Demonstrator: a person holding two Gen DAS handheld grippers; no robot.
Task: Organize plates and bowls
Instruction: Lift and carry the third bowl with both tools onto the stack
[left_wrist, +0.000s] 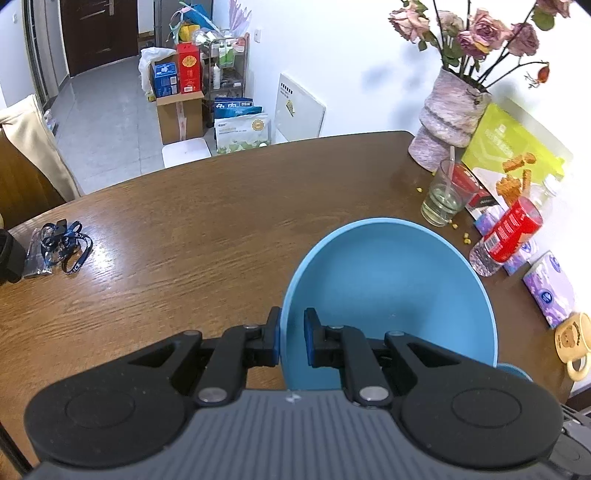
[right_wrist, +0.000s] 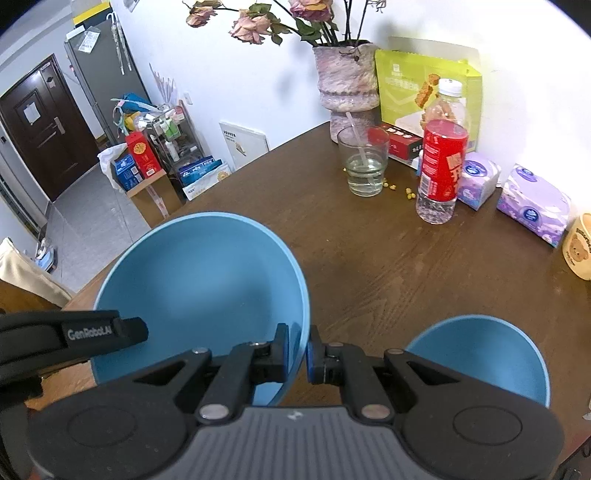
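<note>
Above the wooden counter (right_wrist: 369, 258) | large blue bowl (right_wrist: 199, 280) carried off the surface by both rims | left gripper (left_wrist: 291, 341) clamped on its left rim | right gripper (right_wrist: 297, 354) clamped on its right rim | smaller blue bowl (right_wrist: 476, 354) sits on the counter just right | judged: mid-task, bowls not yet nested, no plates visible

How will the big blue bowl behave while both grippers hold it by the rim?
The big blue bowl looks like stiff matte plastic, so it probably keeps its shape and is light for its size. Each gripper pinches only a thin rim edge, left gripper and right gripper on opposite sides, so it may pivot or slip if one hand tilts.
</note>
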